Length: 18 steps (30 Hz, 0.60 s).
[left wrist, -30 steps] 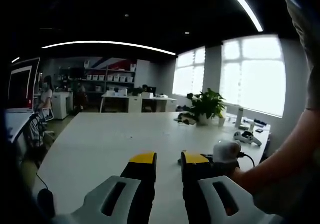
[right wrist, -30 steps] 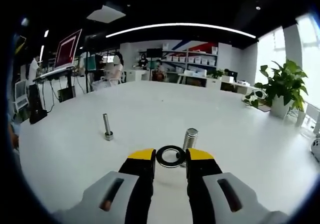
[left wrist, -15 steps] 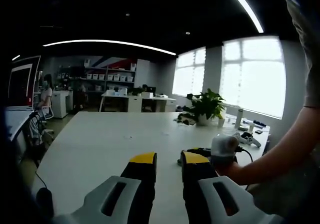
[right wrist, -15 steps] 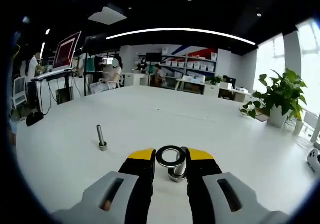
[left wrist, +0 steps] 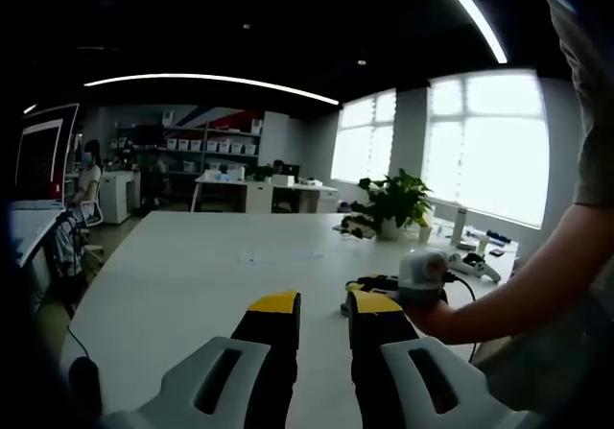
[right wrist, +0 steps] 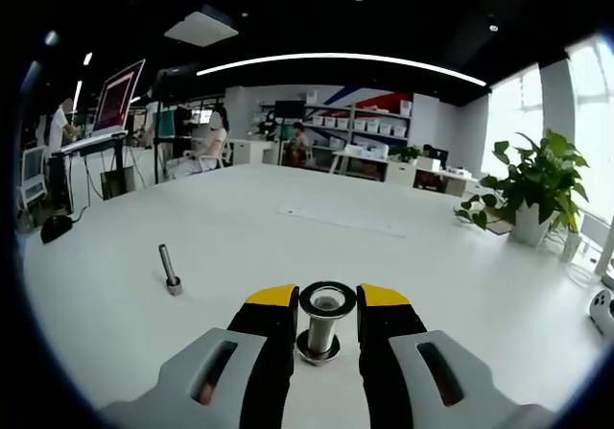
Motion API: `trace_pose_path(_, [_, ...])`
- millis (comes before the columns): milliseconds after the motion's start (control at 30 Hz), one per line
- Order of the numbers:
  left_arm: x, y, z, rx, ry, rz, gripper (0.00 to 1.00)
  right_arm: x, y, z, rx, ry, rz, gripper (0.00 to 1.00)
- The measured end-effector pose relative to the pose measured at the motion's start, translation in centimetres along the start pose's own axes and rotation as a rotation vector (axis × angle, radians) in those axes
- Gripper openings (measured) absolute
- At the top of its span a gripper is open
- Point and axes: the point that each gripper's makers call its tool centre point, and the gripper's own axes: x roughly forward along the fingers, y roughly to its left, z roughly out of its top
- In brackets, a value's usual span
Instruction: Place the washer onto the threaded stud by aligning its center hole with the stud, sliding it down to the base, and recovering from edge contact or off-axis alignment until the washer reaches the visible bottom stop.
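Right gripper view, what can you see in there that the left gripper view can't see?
The right gripper view has the washer held between the right gripper fingers, at the top of the threaded stud, plus a thin bolt standing off to the side. The left gripper view has the left gripper with nothing in it, and a person's arm by the window. Both have the white table and a potted plant.
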Motion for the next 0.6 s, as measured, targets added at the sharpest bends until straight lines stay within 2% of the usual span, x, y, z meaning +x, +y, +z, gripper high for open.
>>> trace_pose_path(100, [-0.02,0.02,-0.04,0.000,0.002,0.001,0.18,0.03,0.04,-0.04,-0.010,0.006,0.005,0.16])
trace_pose_path(167, [-0.04,0.07,-0.03,0.001,0.001,0.003,0.18,0.14,0.28,-0.13,0.001,0.006,0.016,0.18])
trace_pose_path(200, [-0.05,0.09,-0.03,0.000,0.001,0.003,0.18,0.25,0.47,-0.65,-0.017,0.029,0.018,0.18])
trace_pose_path(600, [-0.07,0.18,-0.02,0.005,0.001,0.008,0.18,-0.32,0.72,-0.82,-0.001,0.022,0.027,0.20])
